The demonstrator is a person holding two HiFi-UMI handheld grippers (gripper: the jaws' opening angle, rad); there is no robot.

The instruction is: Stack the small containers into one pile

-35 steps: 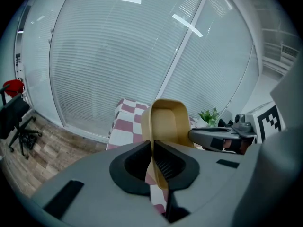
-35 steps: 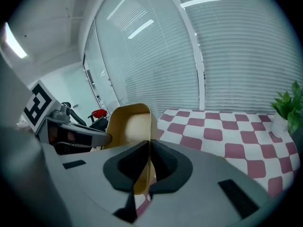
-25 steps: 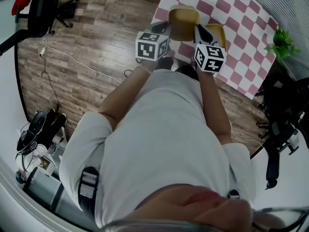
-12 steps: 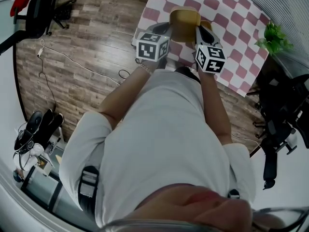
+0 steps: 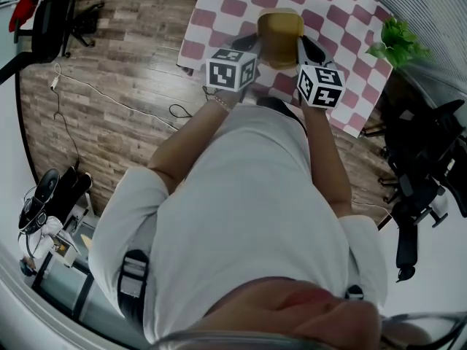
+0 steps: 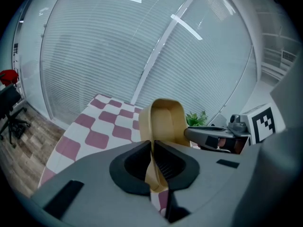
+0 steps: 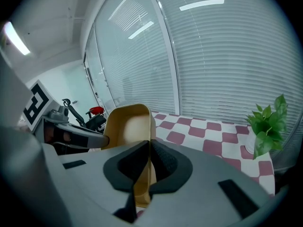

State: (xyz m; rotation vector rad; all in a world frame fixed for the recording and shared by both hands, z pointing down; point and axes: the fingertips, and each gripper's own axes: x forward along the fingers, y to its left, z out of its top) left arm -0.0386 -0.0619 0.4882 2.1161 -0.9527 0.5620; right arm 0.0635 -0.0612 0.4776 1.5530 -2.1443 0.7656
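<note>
Holding one tan container [image 5: 281, 29] aloft over the checked cloth [image 5: 219, 6].
Left gripper [image 5: 257, 44] and right gripper [image 5: 300, 46] each pinch an opposite wall of it, jaws closed on the rim; more cloth shows left of the container than a second ago.

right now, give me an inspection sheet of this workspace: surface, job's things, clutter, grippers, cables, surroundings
Surface: a table under a red-and-white checked cloth.
Job's things: one tan container held above the cloth; no other container in view.
Clutter: a potted plant at the cloth's right edge.
Grippers: left gripper shut on the container's rim; right gripper shut on the opposite rim.
Cables: a thin cable trails across the wooden floor.
Surroundings: a black office chair on the floor; window blinds behind the table.
</note>
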